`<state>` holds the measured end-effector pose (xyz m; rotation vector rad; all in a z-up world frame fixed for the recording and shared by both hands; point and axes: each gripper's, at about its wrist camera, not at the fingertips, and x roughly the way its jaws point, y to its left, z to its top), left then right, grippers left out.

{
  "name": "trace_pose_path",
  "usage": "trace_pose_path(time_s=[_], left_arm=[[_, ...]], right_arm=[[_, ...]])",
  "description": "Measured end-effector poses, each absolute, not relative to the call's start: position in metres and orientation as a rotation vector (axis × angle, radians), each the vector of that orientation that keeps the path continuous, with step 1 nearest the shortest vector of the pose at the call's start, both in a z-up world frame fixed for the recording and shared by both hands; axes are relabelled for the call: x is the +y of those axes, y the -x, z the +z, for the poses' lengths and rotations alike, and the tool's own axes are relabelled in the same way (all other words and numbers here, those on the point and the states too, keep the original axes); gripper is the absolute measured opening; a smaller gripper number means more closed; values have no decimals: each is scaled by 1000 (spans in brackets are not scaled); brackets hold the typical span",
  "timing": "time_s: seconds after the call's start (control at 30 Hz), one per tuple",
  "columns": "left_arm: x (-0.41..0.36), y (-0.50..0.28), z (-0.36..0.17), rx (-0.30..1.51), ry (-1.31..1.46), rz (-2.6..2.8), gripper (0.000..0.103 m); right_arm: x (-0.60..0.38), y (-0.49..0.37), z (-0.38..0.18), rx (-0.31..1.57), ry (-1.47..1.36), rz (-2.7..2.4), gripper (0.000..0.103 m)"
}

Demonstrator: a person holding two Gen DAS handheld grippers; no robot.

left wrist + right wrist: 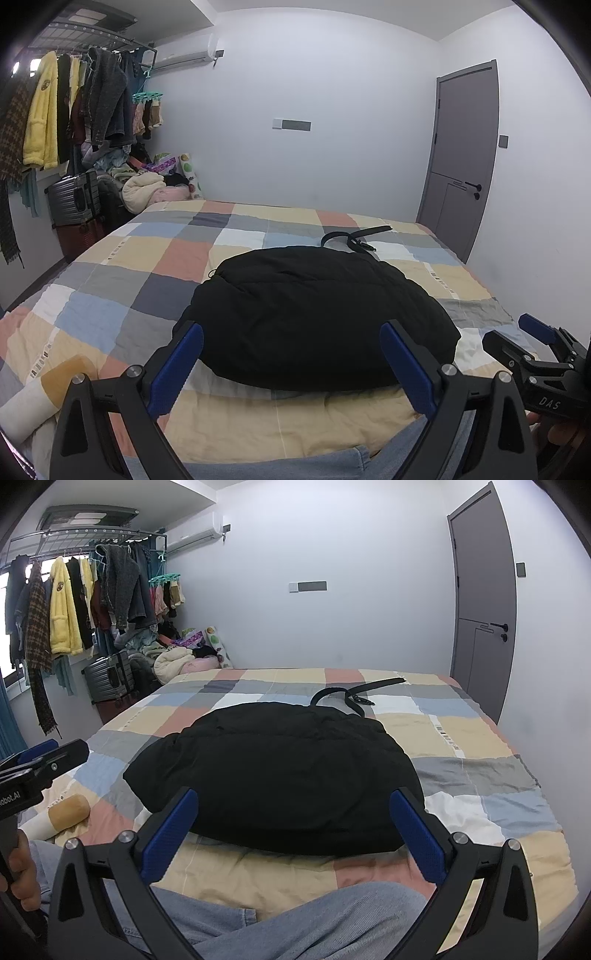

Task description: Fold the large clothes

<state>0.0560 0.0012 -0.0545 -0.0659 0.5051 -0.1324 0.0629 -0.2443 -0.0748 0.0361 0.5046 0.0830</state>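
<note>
A bulky black padded garment [317, 314], folded into a rounded bundle, lies on the checked pastel patchwork bedspread [122, 273], a black belt [354, 236] just behind it. The left gripper [291, 362] and right gripper [295, 829] — both with blue-padded fingers spread wide and holding nothing — hover at the bundle's near edge, above denim-clad legs [295, 919].

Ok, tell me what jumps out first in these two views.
A puffy black garment, bundled into a rounded mound, dominates the middle of the checked bedspread, a black belt lying behind it. Both the left gripper and right gripper hover before it, jaws wide apart. A crowded clothes rack fills the left corner.
</note>
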Motion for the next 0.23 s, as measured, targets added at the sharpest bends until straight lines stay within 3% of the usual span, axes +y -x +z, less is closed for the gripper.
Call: trace_pose_path(time_s=[0.23], left_arm=[[1, -58, -55, 512, 66, -127, 97]], right_arm=[[-244, -62, -76, 503, -37, 83, 103]])
